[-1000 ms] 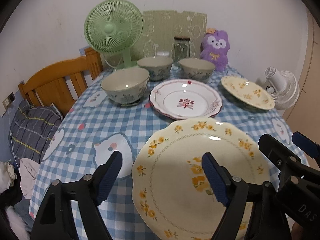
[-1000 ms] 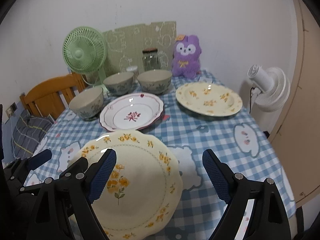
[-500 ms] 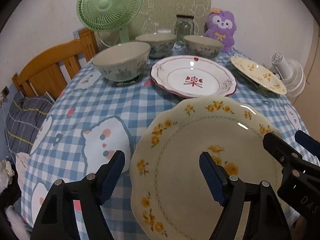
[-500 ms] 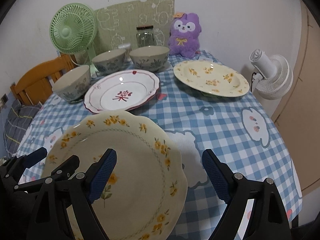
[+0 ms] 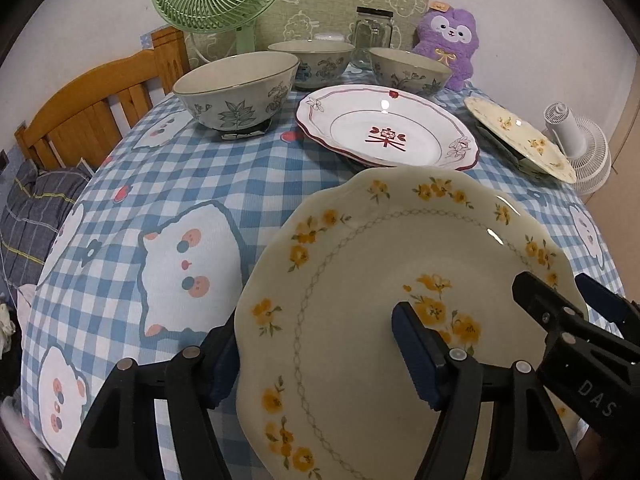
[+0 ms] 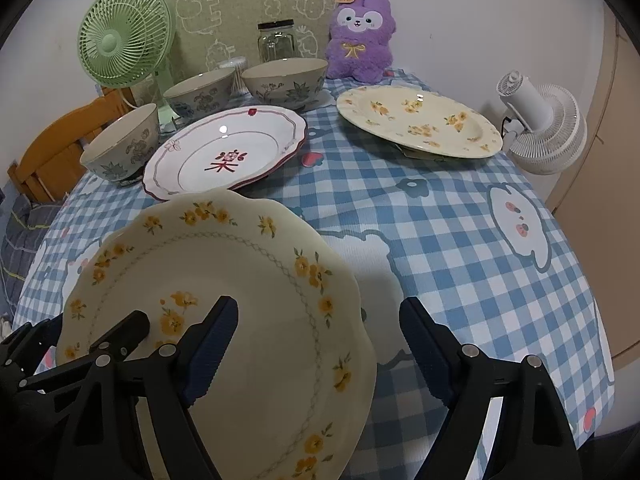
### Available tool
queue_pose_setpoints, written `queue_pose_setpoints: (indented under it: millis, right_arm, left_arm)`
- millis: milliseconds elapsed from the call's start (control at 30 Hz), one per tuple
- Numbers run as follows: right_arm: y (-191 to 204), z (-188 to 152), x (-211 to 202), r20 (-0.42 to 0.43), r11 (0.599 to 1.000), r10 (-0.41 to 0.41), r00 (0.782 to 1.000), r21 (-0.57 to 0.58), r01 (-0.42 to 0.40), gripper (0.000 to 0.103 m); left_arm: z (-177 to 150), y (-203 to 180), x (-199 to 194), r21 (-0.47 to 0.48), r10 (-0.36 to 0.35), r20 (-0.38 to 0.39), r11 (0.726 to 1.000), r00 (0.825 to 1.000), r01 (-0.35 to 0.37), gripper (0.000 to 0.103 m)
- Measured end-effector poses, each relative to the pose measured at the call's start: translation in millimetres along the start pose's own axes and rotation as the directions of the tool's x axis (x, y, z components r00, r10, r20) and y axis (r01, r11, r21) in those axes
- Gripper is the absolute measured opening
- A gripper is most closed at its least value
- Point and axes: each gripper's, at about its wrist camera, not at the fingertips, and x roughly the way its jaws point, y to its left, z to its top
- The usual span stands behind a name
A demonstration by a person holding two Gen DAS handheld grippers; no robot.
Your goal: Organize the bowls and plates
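- Left wrist view: table (image 5: pixel 248 184) under a blue check cloth carried all the crockery.
- Near yellow-flower plate (image 5: pixel 360 300) sat at the near edge, under both grippers, its far rim just short of the red-and-white plate (image 5: pixel 384 128).
- Second yellow-flower plate (image 6: pixel 420 120) lay far right; three bowls (image 5: pixel 236 92) lined the far side.
- Left gripper (image 5: pixel 320 356) was wide open and straddled the near plate's left rim, one finger outside, one over the well; it held nothing.
- Right gripper (image 6: pixel 320 344) was equally wide open, astride the right rim, also empty.
- Judgement: glazed ceramic, so stiff, fairly heavy, slick, chippable. Best pinched at the scalloped rim from both sides and lifted level.
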Motion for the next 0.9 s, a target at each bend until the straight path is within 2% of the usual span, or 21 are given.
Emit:
queue_pose_setpoints:
  millis: [333, 467, 567, 900]
  right_arm:
    - [0.9, -6.1, 10.4, -0.054, 0.999, 0.035, 0.998, 0.02, -0.034, 0.058]
    - [1.8, -6.7, 10.5, -0.05, 0.999, 0.024, 0.998, 0.03, -0.022, 0.056]
    - [0.2, -6.9, 9.8, -0.047, 0.999, 0.02, 0.999, 0.04, -0.018, 0.054]
    - [0.6, -6.2, 8.0, -0.047, 0.999, 0.002, 0.999, 0.039, 0.0, 0.053]
  left_arm:
    - [-0.5, -1.2, -0.4, 0.003, -0.008, -0.004, 1.0, 1.0, 0.008, 0.071]
    - [-0.7, -1.1, -0.4, 0.006, -0.007, -0.001, 1.0, 1.0, 0.007, 0.071]
    - [-0.4, 1.5, -1.5, -0.006, 0.003, 0.013, 1.0, 1.0, -0.003, 0.066]
    - [-0.8, 2.5, -2.2, -0.003, 0.013, 0.002, 1.0, 1.0, -0.013, 0.061]
